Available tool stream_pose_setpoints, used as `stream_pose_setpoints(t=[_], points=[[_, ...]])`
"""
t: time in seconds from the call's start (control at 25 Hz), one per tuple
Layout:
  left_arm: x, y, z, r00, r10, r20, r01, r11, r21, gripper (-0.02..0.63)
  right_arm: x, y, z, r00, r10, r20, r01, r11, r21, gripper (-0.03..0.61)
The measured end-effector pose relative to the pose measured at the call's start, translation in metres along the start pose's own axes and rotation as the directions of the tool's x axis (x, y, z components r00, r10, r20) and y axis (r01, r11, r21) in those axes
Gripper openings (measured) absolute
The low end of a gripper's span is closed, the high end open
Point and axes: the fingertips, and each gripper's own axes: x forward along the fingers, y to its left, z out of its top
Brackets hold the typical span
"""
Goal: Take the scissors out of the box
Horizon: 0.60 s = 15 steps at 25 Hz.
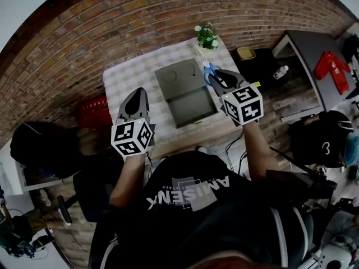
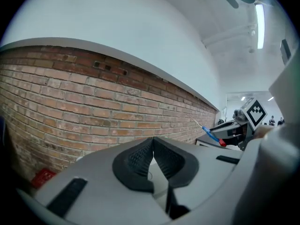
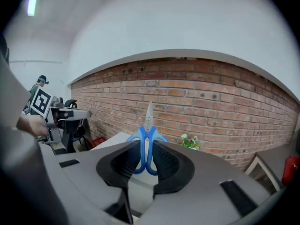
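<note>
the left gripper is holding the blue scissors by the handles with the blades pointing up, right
Not quite: it is the right gripper, not the left, that holds the blue scissors by the handles, blades pointing up. The right gripper view shows its jaws closed on the handles. The left gripper is shut with nothing between its jaws.
</note>
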Motion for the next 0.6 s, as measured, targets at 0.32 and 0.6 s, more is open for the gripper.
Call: stream_pose_setpoints(t=[0.32,0.6], points=[[-0.015,0.005,0.034,0.996,0.005,0.089,-0.008,1.000,0.030,0.014,-0.021,-0.007,0.025,0.989,-0.074,0.130,0.070,0.997,0.032,0.115],[-0.017,0.027,0.035,0.995,0.042,0.091,-0.040,0.999,-0.028,0.014,-0.036,-0.013,0.042,0.962,-0.132,0.237,0.115,0.990,0.086,0.115]])
